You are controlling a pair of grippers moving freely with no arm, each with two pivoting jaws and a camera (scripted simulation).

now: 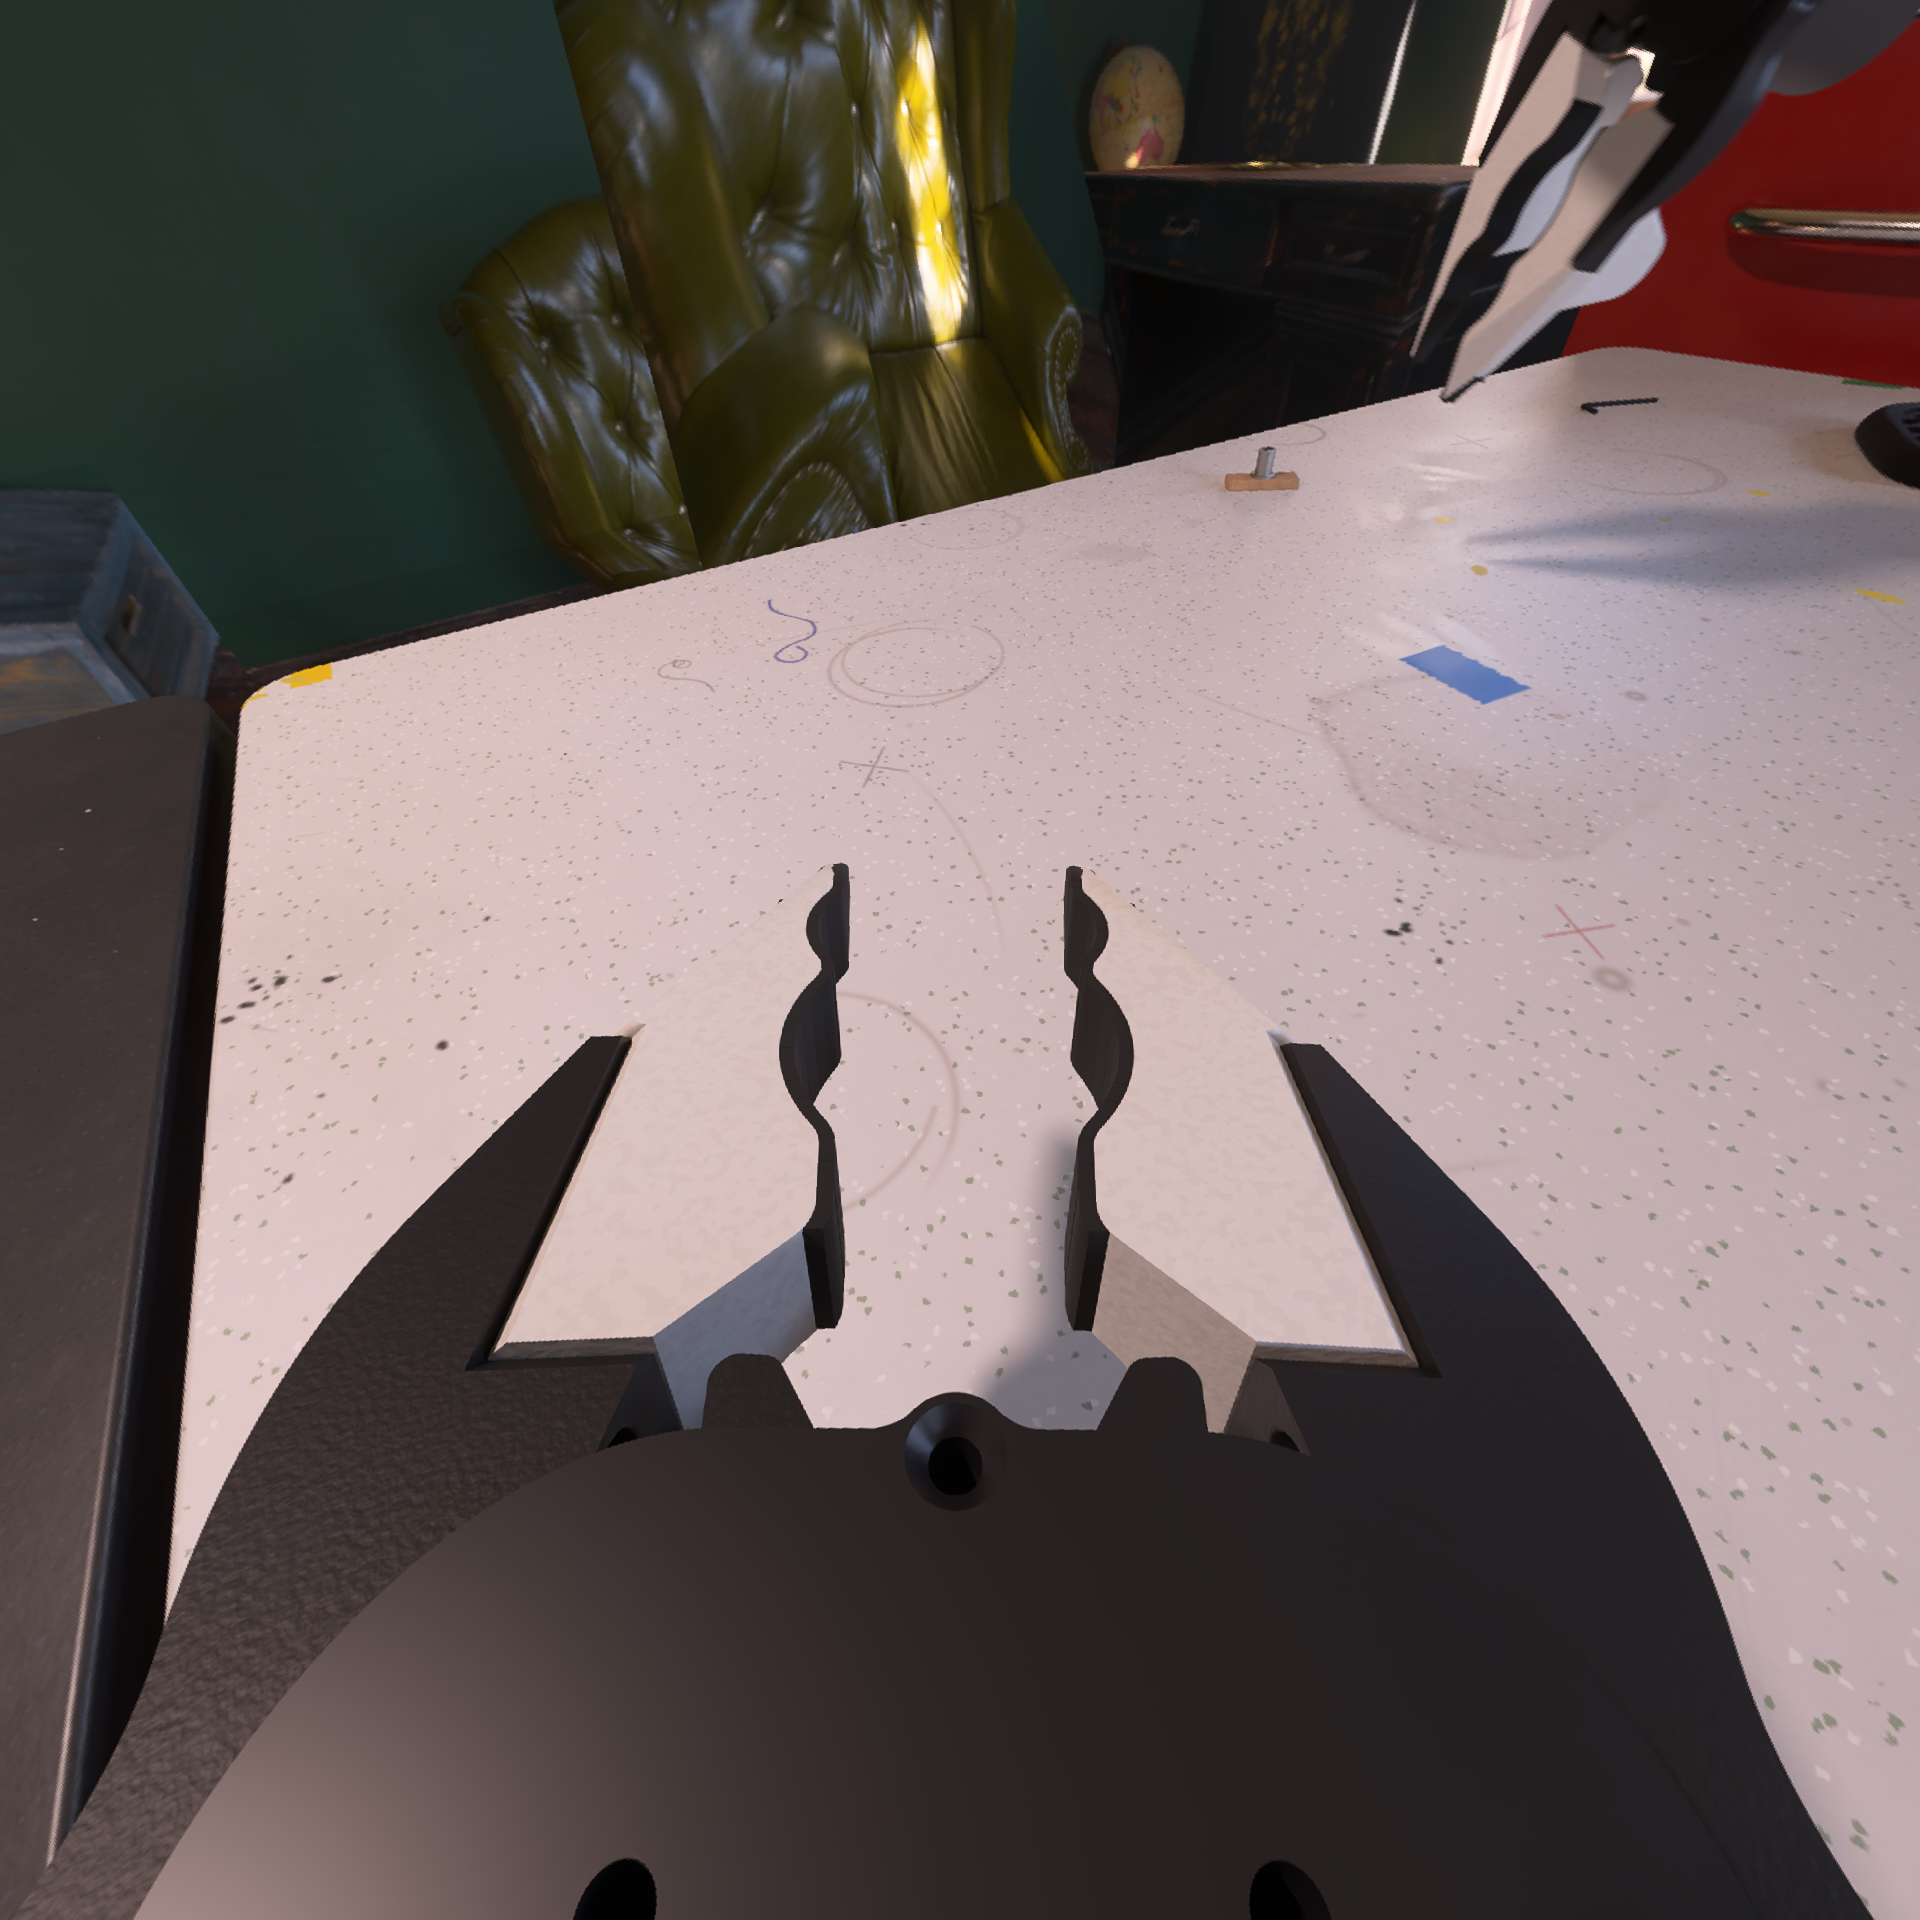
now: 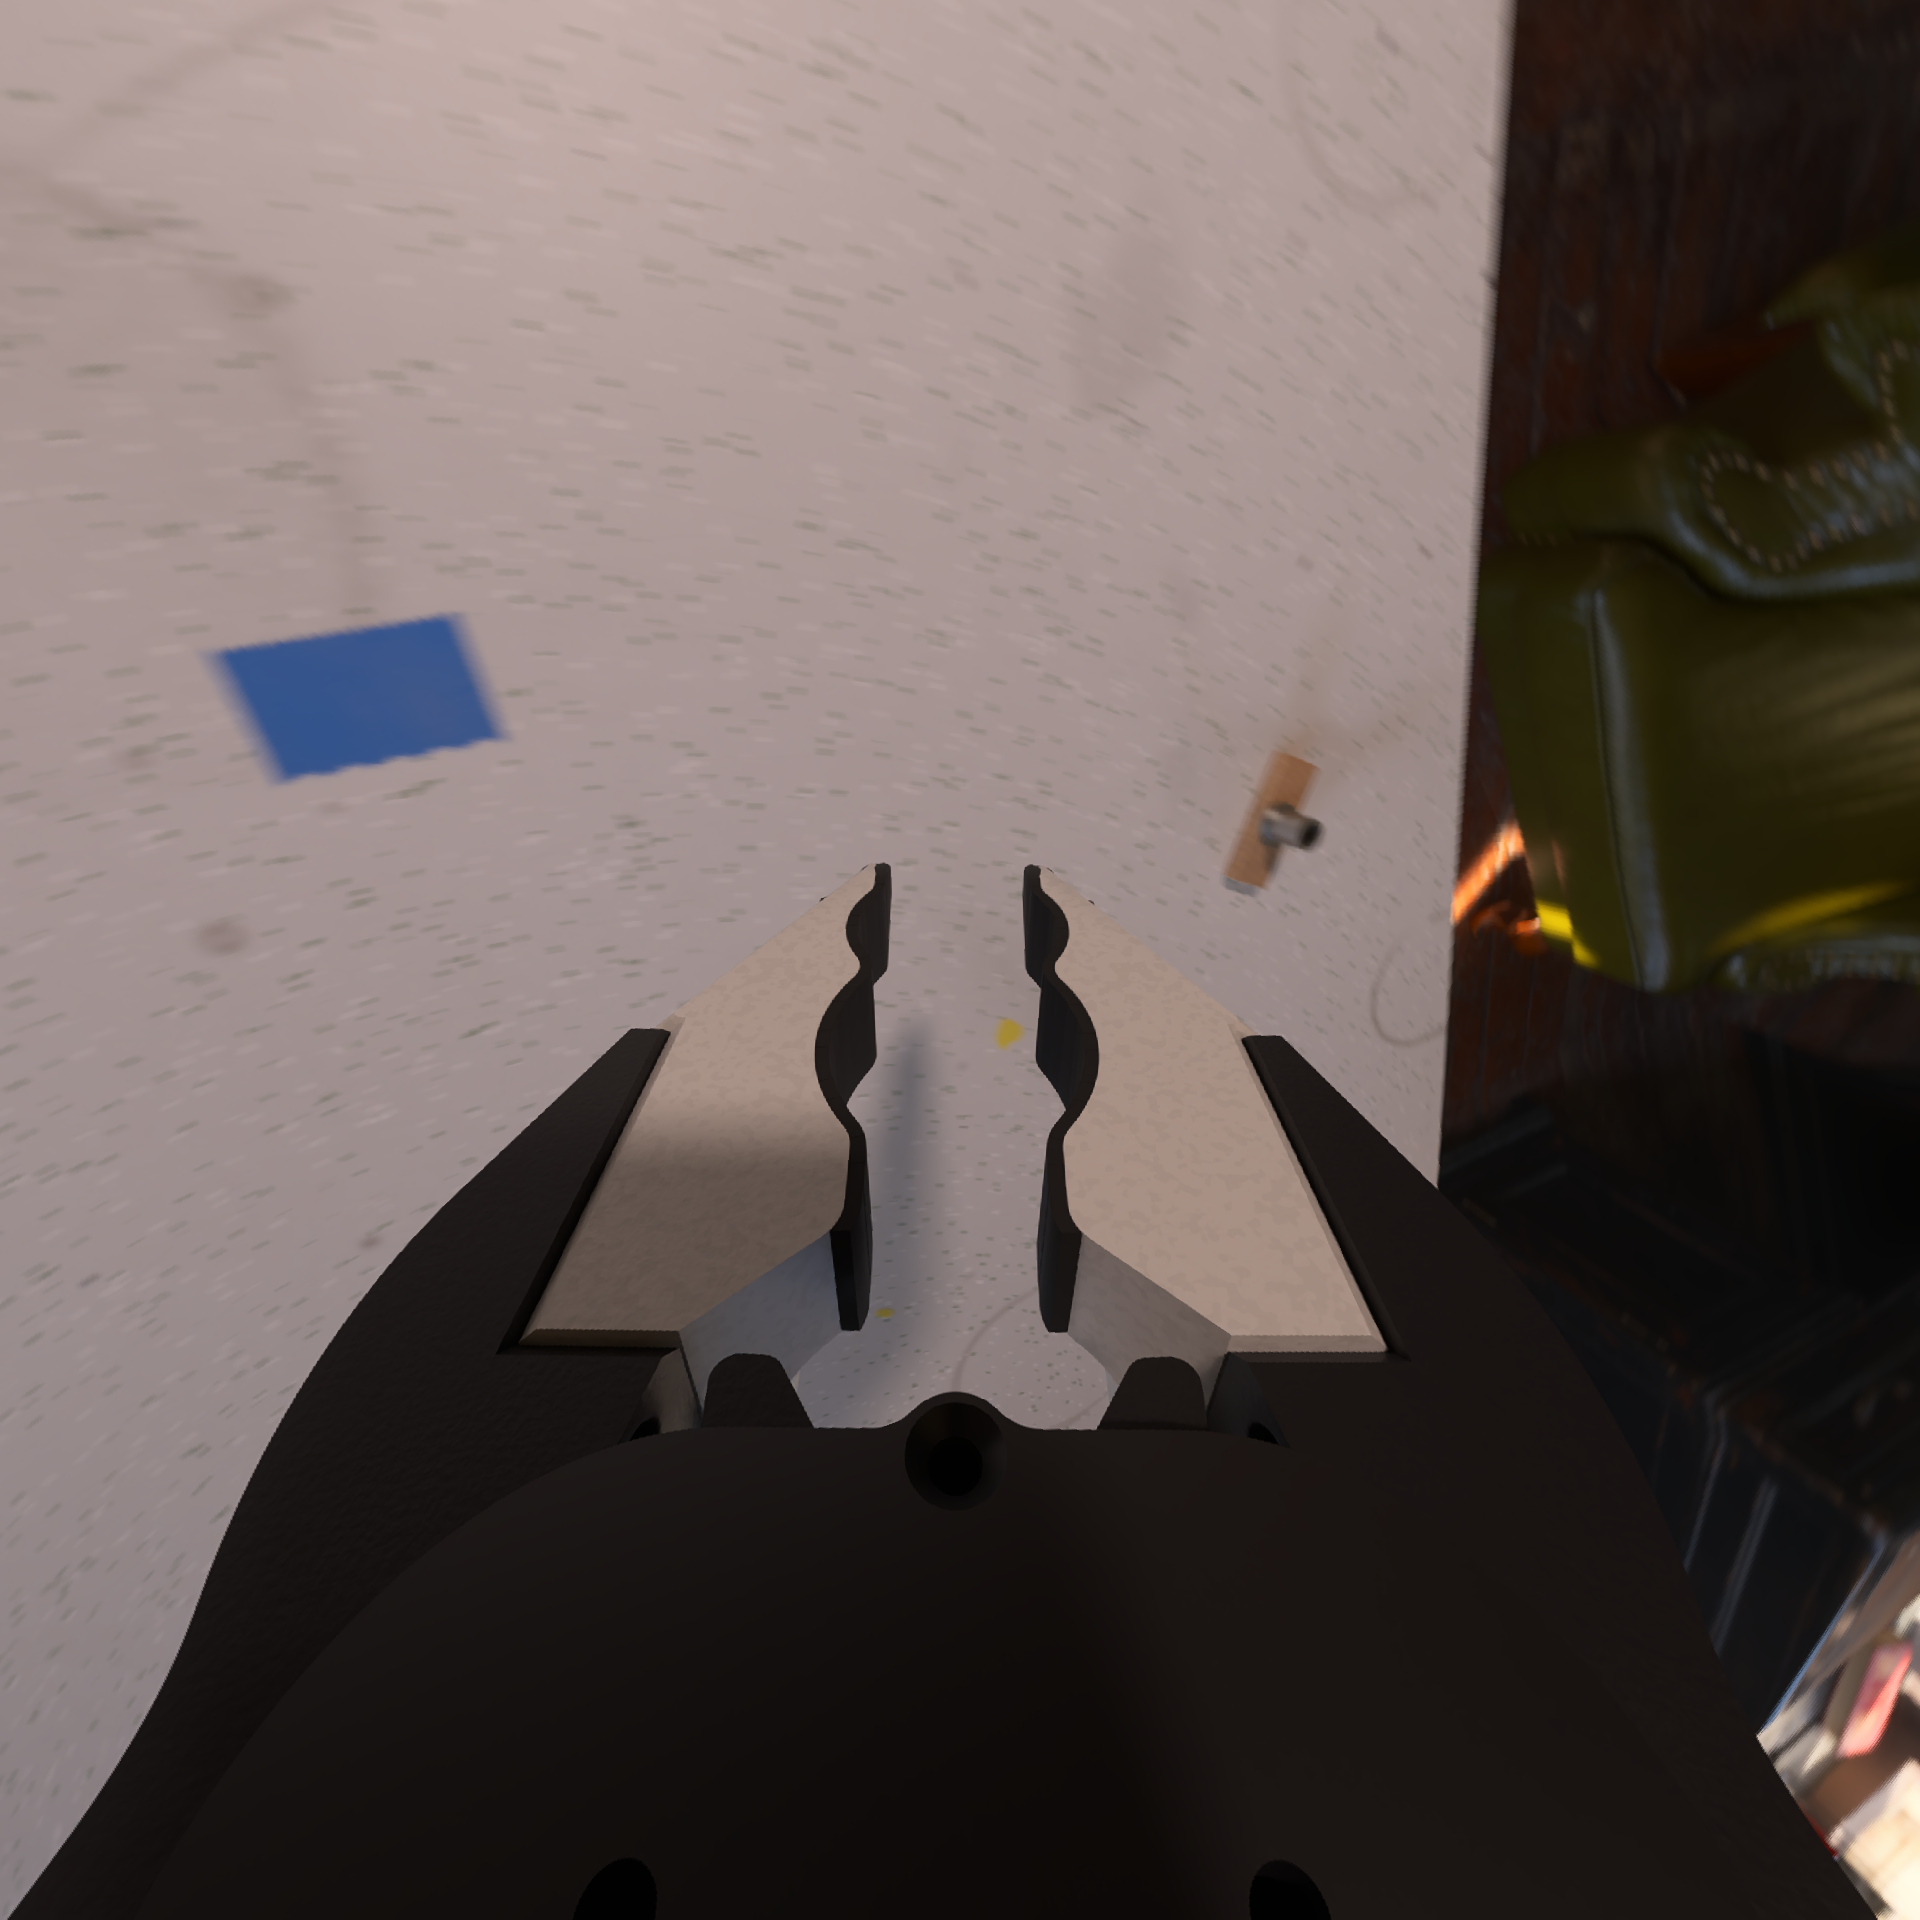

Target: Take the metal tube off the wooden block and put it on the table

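Spread and empty, the left gripper (image 1: 956, 883) hangs low over the speckled table (image 1: 1143, 1039). Far ahead and to its right, the metal tube (image 1: 1265, 461) stands upright on the wooden block (image 1: 1261, 480), close to the table's far edge; bare tabletop lies between. At upper right the other gripper is cut off by the frame.

From the right wrist, the right gripper (image 2: 954, 883), fingers parted with nothing between, looks down on the table (image 2: 831, 416). Tube (image 2: 1288, 829) and block (image 2: 1272, 823) sit just ahead and to its right, near the table's right edge. Motion blur smears a blue patch (image 2: 358, 694) to its left.
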